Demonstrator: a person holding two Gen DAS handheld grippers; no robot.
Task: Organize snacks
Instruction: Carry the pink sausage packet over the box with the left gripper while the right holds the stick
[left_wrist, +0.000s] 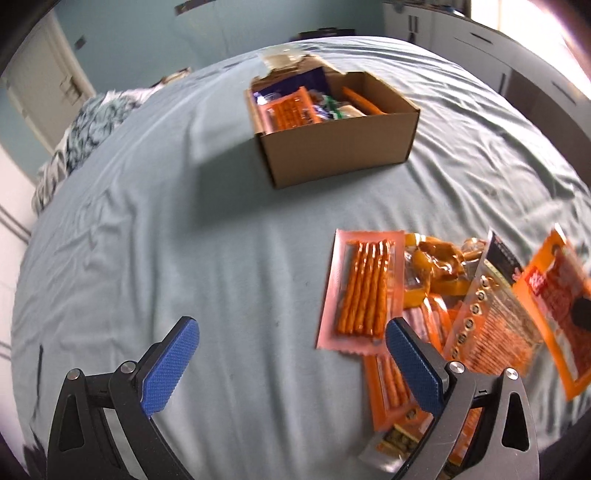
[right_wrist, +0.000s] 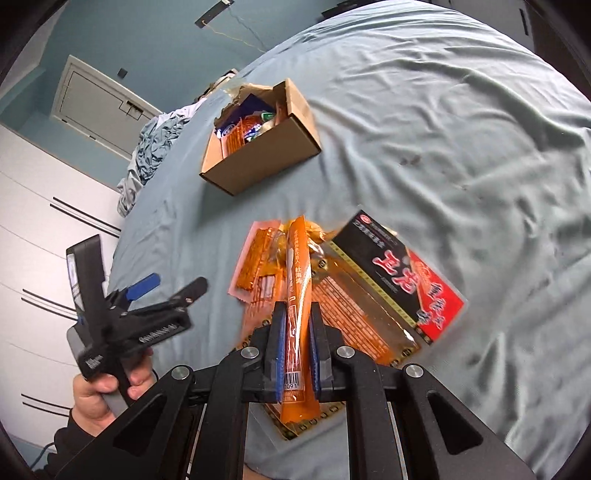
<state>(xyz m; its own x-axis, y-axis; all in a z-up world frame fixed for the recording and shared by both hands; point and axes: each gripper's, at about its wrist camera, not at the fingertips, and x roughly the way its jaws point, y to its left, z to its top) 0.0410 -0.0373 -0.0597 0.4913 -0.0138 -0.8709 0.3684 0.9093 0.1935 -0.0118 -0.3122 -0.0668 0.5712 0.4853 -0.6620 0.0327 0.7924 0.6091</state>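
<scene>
A cardboard box (left_wrist: 338, 147) with several snack packets inside sits on the bed, also in the right wrist view (right_wrist: 266, 155). A pile of orange snack packets (left_wrist: 436, 295) lies near me. My left gripper (left_wrist: 291, 354) is open and empty just left of the pile, over a pink packet of orange sticks (left_wrist: 364, 288). My right gripper (right_wrist: 297, 332) is shut on a long orange snack packet (right_wrist: 299, 280), held edge-on above the pile (right_wrist: 354, 295). That packet shows at the right edge of the left wrist view (left_wrist: 554, 310). The left gripper (right_wrist: 166, 291) shows open in the right wrist view.
The light blue bedsheet (left_wrist: 166, 258) is wrinkled. A crumpled blanket (left_wrist: 85, 129) lies at the far left edge of the bed. A black and red packet (right_wrist: 402, 277) lies in the pile. White wardrobes (right_wrist: 33, 240) stand to the left.
</scene>
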